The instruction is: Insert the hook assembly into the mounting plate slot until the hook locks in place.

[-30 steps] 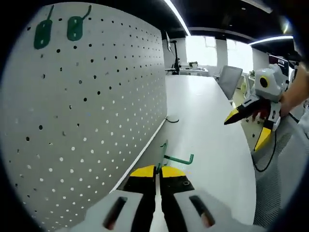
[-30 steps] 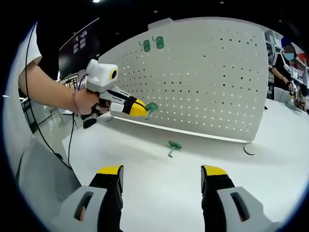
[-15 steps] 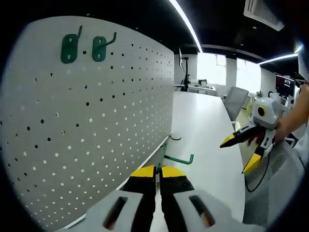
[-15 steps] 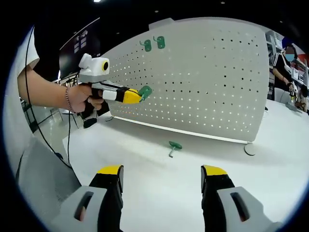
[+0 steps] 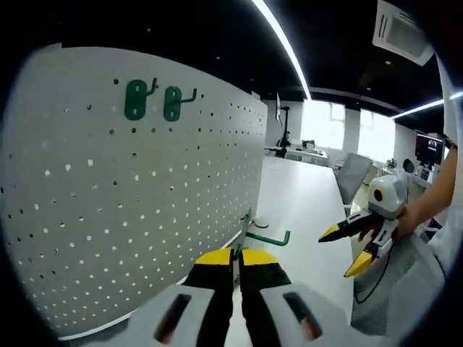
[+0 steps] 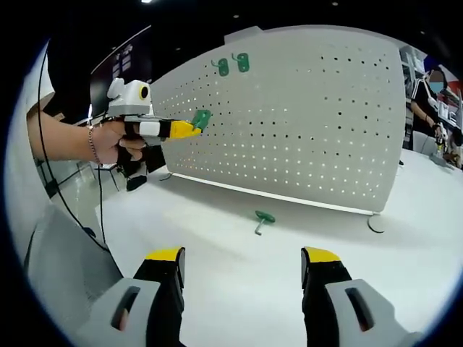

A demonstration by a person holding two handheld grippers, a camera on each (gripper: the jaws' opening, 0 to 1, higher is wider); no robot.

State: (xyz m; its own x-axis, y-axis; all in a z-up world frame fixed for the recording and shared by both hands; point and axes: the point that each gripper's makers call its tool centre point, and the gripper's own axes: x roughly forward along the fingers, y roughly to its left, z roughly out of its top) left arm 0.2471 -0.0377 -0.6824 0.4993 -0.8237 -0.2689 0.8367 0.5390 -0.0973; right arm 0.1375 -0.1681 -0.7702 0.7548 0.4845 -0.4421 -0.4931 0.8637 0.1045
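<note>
My left gripper (image 5: 237, 254) is shut on a green hook (image 5: 262, 236), whose bent arm sticks out to the right above the yellow tips. The white pegboard (image 5: 137, 202) stands close on its left, with two green hooks (image 5: 153, 100) mounted near the top. In the right gripper view the left gripper (image 6: 181, 129) is raised in a person's hand, holding the green hook (image 6: 201, 118) near the pegboard (image 6: 304, 123). The mounted hooks (image 6: 233, 65) sit above it. A loose green hook (image 6: 262, 218) lies on the white table. My right gripper (image 6: 242, 260) is open, low over the table.
The long white table (image 5: 304, 195) runs away from the pegboard foot toward office chairs and windows. The pegboard's round foot (image 6: 376, 224) rests on the table at right. A person stands far right, behind the board. My right gripper (image 5: 358, 246) hangs open beyond the table edge.
My left gripper has risen with the green hook, toward the upper part of the pegboard. The right gripper and the loose hook have stayed where they were.
</note>
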